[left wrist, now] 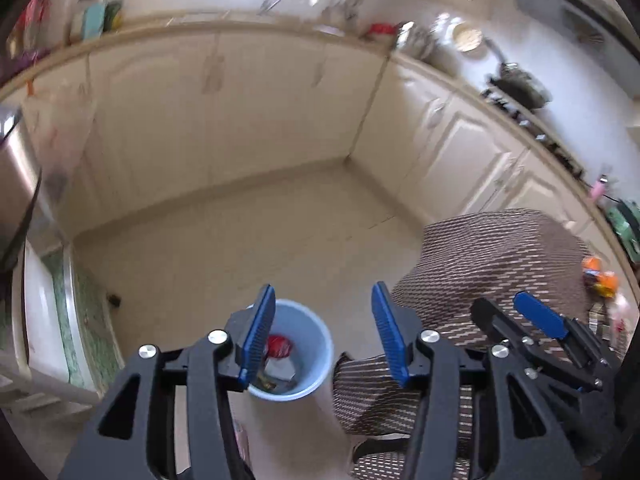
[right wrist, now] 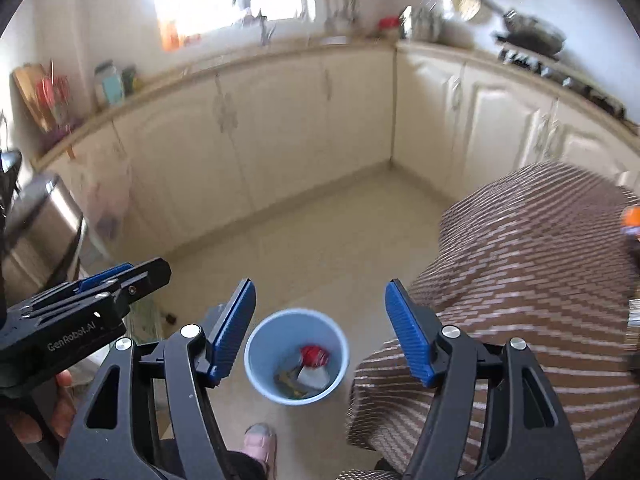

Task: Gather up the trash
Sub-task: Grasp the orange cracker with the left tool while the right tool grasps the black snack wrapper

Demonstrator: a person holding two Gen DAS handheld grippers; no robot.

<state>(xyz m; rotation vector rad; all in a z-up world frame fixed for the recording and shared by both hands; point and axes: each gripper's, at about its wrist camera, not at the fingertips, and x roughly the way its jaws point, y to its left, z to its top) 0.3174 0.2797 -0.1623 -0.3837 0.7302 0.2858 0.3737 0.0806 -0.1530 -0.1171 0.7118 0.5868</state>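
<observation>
A light blue bin stands on the floor below both grippers. It holds a red wrapper, a white scrap and darker bits. My left gripper is open and empty above the bin. My right gripper is open and empty above it too. The right gripper shows in the left wrist view, and the left gripper in the right wrist view. An orange packet lies on the cloth-covered table at the right.
A table under a brown patterned cloth stands right of the bin. Cream cabinets line the back and right. A steel appliance is at left. A foot in a pink slipper is near the bin.
</observation>
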